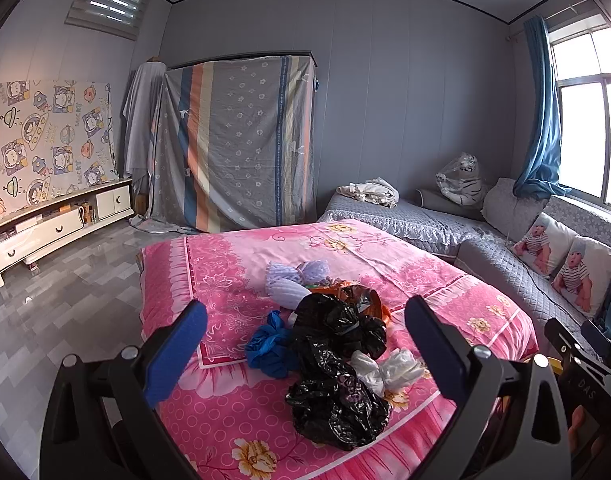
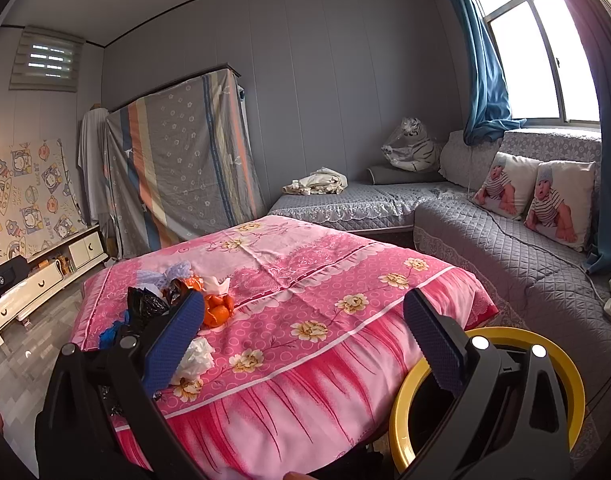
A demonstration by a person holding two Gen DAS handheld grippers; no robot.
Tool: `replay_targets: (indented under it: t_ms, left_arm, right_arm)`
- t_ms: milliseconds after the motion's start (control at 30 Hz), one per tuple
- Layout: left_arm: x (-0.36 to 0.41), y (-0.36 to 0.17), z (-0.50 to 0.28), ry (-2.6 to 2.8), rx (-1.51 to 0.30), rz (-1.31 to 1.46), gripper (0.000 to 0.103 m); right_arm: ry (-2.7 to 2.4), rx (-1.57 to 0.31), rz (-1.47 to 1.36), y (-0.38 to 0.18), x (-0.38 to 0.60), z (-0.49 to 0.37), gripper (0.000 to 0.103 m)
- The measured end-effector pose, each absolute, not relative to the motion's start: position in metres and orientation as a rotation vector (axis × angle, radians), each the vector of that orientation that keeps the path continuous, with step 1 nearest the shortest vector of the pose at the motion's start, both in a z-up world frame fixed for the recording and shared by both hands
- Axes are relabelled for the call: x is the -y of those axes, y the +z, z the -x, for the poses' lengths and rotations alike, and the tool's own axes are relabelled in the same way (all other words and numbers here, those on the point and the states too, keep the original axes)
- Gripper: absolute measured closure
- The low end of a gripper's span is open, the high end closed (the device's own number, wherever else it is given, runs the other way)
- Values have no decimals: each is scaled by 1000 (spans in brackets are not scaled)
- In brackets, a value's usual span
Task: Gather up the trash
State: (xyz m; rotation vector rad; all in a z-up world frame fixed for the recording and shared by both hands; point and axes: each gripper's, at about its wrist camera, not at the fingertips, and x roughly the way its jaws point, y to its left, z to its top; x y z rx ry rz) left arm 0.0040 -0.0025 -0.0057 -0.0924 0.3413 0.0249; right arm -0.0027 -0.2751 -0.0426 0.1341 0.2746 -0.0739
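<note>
The letters "DAS" are showing on the black tool at the right edge of the left wrist view. The word "LUCKY" is showing on the cartoon sheet (image 1: 45, 140) hanging on the left wall. No other words can be read.

The trash is lying in a heap on the pink flowered bed cover (image 1: 445, 280). There are crumpled black bags (image 1: 337, 360), a blue bag (image 1: 269, 344), a white wad (image 1: 389, 368), pale purple foam nets (image 1: 293, 280) and something orange (image 2: 217, 308) behind them. The pieces are touching each other near the front edge of the bed.

The left tongs (image 1: 305, 352) are hanging over the heap with the two blue pads wide apart and nothing between them. The right tongs (image 2: 305, 344) are also standing wide apart and holding nothing, off to the right of the heap. A bin with a yellow rim (image 2: 401, 408) is sitting on the floor just beside the bed, under the right tongs.

The room is having grey walls and a shiny grey tiled floor (image 1: 65, 300). A striped sheet (image 1: 241, 140) is covering something tall at the back. A low white cabinet (image 1: 45, 236) is standing on the left. A grey quilted sofa (image 2: 505, 240) is running along the right, with two baby-picture pillows (image 2: 533, 196) and a toy tiger (image 2: 413, 148). A blue curtain (image 2: 481, 60) is hanging by the bright window.
</note>
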Motion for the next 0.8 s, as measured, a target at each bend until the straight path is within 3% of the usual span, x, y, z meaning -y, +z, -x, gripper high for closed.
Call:
replay_targets:
  t_ms: [800]
  left_arm:
    - [4, -5, -4, 23, -346, 91, 8]
  right_arm:
    - [-75, -276, -137, -45, 275, 1, 8]
